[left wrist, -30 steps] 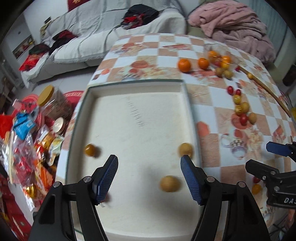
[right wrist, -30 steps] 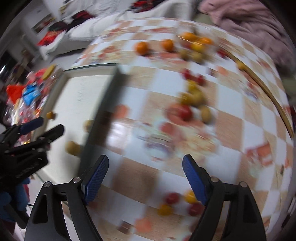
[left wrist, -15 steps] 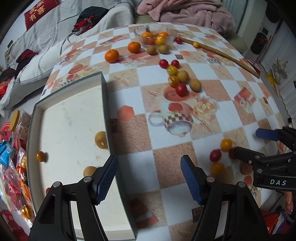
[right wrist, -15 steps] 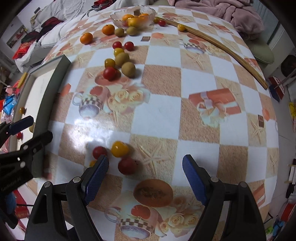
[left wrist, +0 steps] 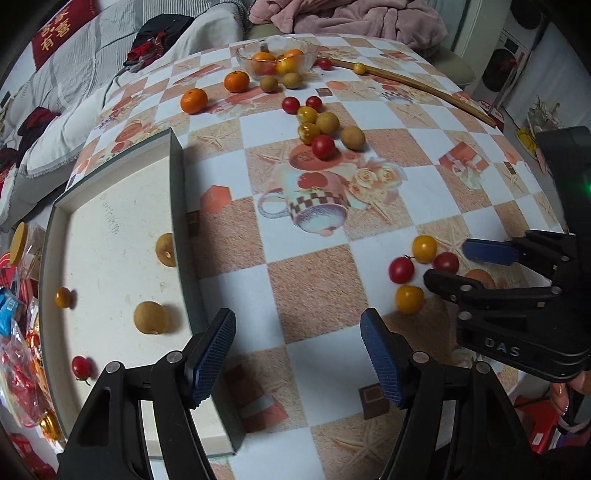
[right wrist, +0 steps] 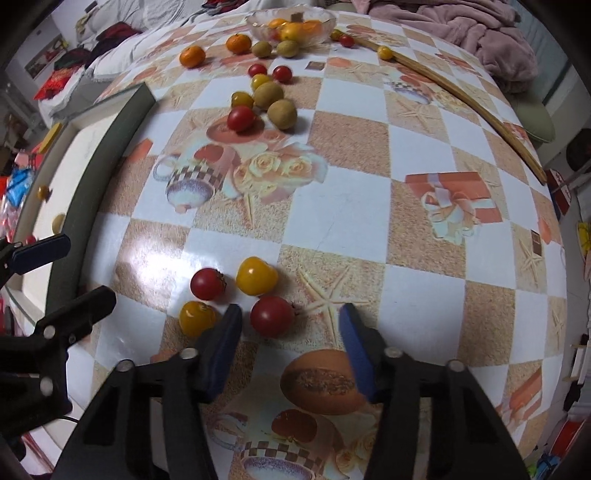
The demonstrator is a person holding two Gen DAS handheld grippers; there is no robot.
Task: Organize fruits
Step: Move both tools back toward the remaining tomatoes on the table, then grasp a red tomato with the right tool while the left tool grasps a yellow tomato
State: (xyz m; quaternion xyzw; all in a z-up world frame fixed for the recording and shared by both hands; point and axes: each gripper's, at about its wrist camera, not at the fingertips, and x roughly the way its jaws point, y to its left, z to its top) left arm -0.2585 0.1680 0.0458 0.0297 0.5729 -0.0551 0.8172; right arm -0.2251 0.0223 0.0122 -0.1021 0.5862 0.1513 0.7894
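A pink blanket (left wrist: 354, 18) lies beyond the table (left wrist: 424, 192).

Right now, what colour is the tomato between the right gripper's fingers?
Red; the tomato shows best in the right wrist view.
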